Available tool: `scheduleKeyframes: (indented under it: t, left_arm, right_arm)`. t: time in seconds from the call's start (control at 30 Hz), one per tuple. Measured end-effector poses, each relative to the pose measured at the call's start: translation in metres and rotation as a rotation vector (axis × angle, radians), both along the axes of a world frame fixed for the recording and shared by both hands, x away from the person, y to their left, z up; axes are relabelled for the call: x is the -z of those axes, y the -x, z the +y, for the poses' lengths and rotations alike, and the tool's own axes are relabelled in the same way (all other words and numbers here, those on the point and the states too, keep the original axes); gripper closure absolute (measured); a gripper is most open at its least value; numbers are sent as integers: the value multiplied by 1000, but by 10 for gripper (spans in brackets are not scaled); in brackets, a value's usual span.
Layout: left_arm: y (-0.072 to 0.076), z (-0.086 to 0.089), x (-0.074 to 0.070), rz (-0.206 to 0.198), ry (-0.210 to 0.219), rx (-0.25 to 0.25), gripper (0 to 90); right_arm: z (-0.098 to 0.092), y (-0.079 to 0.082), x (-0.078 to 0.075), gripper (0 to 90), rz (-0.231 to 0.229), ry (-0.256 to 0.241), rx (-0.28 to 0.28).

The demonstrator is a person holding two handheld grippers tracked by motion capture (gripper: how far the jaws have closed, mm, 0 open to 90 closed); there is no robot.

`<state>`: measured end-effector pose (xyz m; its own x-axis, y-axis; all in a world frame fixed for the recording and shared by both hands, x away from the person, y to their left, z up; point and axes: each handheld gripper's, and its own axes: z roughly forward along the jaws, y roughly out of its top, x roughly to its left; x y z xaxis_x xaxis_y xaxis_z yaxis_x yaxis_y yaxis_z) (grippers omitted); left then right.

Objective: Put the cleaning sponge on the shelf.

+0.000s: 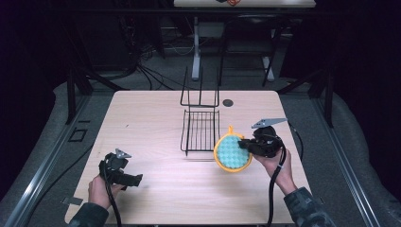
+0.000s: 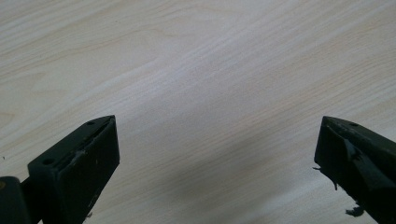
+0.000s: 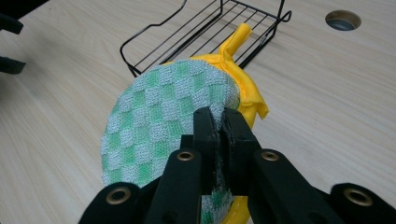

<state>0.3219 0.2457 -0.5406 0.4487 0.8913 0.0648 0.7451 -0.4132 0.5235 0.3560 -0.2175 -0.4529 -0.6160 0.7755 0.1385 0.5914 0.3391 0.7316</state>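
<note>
- Broadly, the wooden table (image 1: 156, 184) carries everything; a round cable hole (image 1: 228, 102) sits near its far edge.
- Next, the black wire rack (image 1: 200, 127) stands at the table's middle, its upright end toward the far side.
- Just right of the rack, the round green-checked pot holder (image 1: 231, 152) with yellow trim is tilted on edge.
- Its rim is pinched by the right gripper (image 3: 220, 140), jaws closed tight.
- Near the front left, the left gripper (image 1: 135, 179) has its jaws spread wide over bare wood, holding nothing.

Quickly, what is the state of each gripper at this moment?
Left gripper: open, holding nothing, over bare table.
Right gripper: shut on the round green-checked potholder with yellow trim.
</note>
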Motion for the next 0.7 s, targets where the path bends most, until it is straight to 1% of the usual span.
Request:
scheduleKeyframes:
  t: [0.03, 0.17, 0.3, 0.33, 0.43, 0.7]
  left_arm:
    - [0, 0, 0, 1, 2, 2, 1]
    - [-1, 0, 1, 6, 11, 8, 1]
    - [-2, -1, 1, 3, 12, 11, 1]
    - [-2, 0, 1, 8, 11, 14, 1]
    - [-2, 0, 0, 5, 11, 18, 1]
    - [-2, -2, -1, -2, 7, 23, 2]
  right_arm:
    - [2, -2, -3, 856, -10, -4, -4]
    - [5, -4, -5, 857, -12, -7, -6]
    - [8, -7, -6, 857, -19, -1, -14]
    - [8, -8, -6, 857, -19, 0, -14]
    - [11, -12, -7, 857, -16, -6, -12]
    - [20, -16, -12, 857, -28, 2, -28]
